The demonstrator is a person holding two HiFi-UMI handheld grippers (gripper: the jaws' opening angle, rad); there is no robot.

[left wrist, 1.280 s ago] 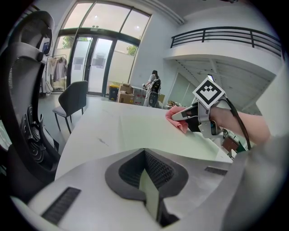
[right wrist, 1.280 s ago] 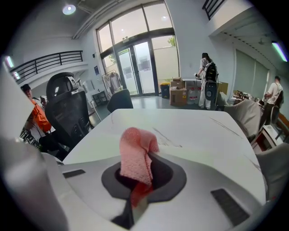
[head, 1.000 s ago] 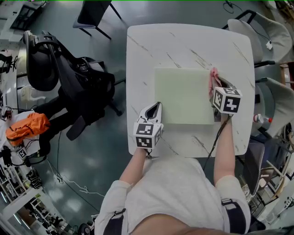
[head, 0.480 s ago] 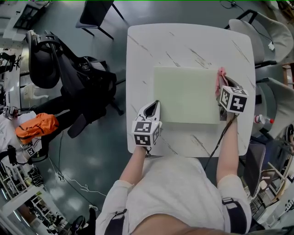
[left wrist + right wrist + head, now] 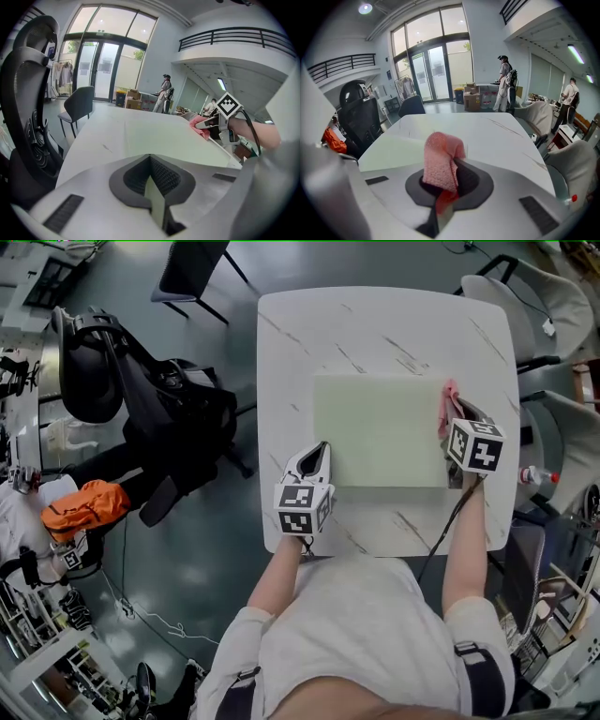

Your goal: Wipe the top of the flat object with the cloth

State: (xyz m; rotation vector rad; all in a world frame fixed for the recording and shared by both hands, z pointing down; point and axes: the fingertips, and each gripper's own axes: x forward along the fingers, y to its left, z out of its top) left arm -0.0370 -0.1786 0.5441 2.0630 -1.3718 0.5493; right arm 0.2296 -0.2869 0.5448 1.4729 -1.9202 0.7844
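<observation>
From the head view, a pale green flat object (image 5: 380, 430) lies on the white marbled tabletop (image 5: 384, 329). The left tool (image 5: 319, 457) sits at the object's near left corner. The right tool (image 5: 452, 418) is at its right edge, with a pink cloth (image 5: 446, 407) showing just ahead of its tips, close to the far right corner.

In the left gripper view, the left tool's (image 5: 151, 161) jaws are closed on the thin edge of the flat object (image 5: 159, 136), which stretches away across the tabletop (image 5: 93, 140). The cloth (image 5: 199, 126) shows at the far side.

In the right gripper view, the right tool (image 5: 445, 183) is clamped on the cloth (image 5: 439, 166), which bunches up and stands above the jaws. The flat object (image 5: 393, 147) lies ahead to the left.
</observation>
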